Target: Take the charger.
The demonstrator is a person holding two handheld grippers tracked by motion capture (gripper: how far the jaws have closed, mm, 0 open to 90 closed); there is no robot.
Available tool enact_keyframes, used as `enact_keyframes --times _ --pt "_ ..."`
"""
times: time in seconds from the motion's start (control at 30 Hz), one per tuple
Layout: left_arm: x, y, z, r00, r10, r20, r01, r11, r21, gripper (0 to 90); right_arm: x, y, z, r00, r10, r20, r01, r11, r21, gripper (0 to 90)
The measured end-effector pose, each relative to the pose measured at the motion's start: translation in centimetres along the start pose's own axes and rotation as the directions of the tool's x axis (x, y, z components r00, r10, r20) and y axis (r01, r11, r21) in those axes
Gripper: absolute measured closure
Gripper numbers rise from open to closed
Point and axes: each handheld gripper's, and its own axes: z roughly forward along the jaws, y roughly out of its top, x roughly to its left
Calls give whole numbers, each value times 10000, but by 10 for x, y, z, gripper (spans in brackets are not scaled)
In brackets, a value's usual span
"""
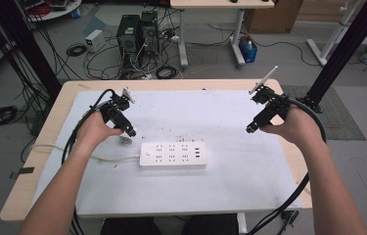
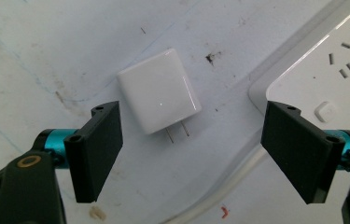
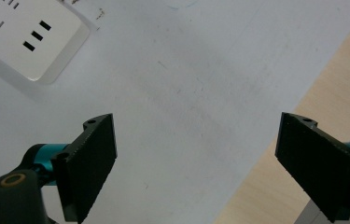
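A small white plug adapter (image 2: 159, 91) lies flat on the white mat, its two metal prongs pointing toward the camera in the left gripper view. My left gripper (image 2: 191, 154) hangs just above it, open, with the adapter ahead of the gap between the jaws and untouched. In the high view the adapter (image 1: 125, 139) sits just under the left gripper (image 1: 131, 132), left of a white power strip (image 1: 172, 155). My right gripper (image 1: 250, 129) is held open over bare mat at the right, nothing between its jaws (image 3: 196, 158). A corner of the power strip (image 3: 28, 37) lies off to its upper left.
The strip's white cord (image 1: 103, 157) runs left across the mat toward the table's edge. The white mat (image 1: 210, 117) covers most of a light wooden table (image 1: 54, 127). Beyond the table stand computer towers (image 1: 137, 32) and tangled cables on the floor.
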Motion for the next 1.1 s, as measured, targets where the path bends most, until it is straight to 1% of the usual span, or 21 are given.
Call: enact_keyframes --times 0.07,0.1,0.13,0.17,0.27,0.3,0.4,0.43,0.47,0.5,0.6,0.67,0.7,0.73,0.77,0.8,0.83,0.87,0.9,0.97,1.1 --pt "1 1 7 10000 -54 -28 55 10000 71 208 0 -1 1 10000 27 2 -27 10000 -1 120" --pt "1 1 7 10000 -54 -28 55 10000 71 208 0 -1 1 10000 27 2 -27 10000 -1 120" --pt "3 2 14 9998 -181 -75 183 9997 185 208 0 -1 2 10000 -10 11 10 10000 -19 120" --pt "4 2 17 9995 -287 -99 289 9993 226 208 -1 -2 3 10000 -97 14 97 9999 -82 120" --pt "7 2 26 9991 -402 -151 408 9982 429 208 -1 -2 3 10000 -64 37 64 10000 -38 120" --pt "8 3 32 9986 -519 -82 523 9972 528 208 0 -1 3 9999 -91 91 91 10000 -15 120" --pt "8 4 36 9984 -556 -98 561 9964 635 209 0 -1 3 9998 -177 79 178 9998 -96 120" --pt "8 5 38 9982 -568 -208 582 9956 729 208 1 -1 3 9999 -149 81 150 9998 -92 120" --pt "8 5 40 9974 -640 -340 665 9949 760 208 1 -1 3 9999 -149 81 150 9998 -92 120" --pt "9 6 42 9967 -723 -375 750 9941 781 209 1 -2 4 9999 -154 61 154 9998 -81 120" --pt "12 8 46 9941 -999 -417 1029 9915 794 209 -1 -3 5 9999 -118 55 119 9998 -129 120" --pt "13 9 47 9934 -1084 -387 1112 9905 805 217 -1 -3 6 9999 -142 49 142 9998 -119 120" --pt "13 9 49 9932 -1110 -363 1135 9904 793 234 -1 -4 7 9999 -123 60 123 9999 -87 120" --pt "13 9 51 9918 -1165 -519 1210 9880 957 265 -2 -4 7 9999 -97 47 97 9999 -73 120" --pt "13 9 51 9918 -1165 -519 1210 9880 957 310 -2 -4 7 9999 -97 47 97 9999 -73 120" --pt "14 8 52 9900 -1279 -598 1331 9868 919 330 -2 -5 8 9999 -129 28 130 9999 -103 120" --pt "15 8 52 9885 -1424 -513 1466 9852 894 350 -2 -5 8 9999 -112 17 112 9999 -109 120" --pt "15 8 52 9885 -1424 -513 1466 9852 894 369 -2 -5 8 9999 -112 17 112 9999 -109 120" --pt "16 7 51 9888 -1434 -404 1467 9846 955 383 -2 -5 8 9999 -109 5 109 9999 -130 120" --pt "15 7 51 9877 -1488 -479 1527 9841 910 422 -2 -5 8 9998 -183 17 183 9997 -165 120" --pt "17 6 50 9897 -1394 -329 1419 9855 934 424 -1 -4 9 9999 -151 -39 151 9997 -184 120"
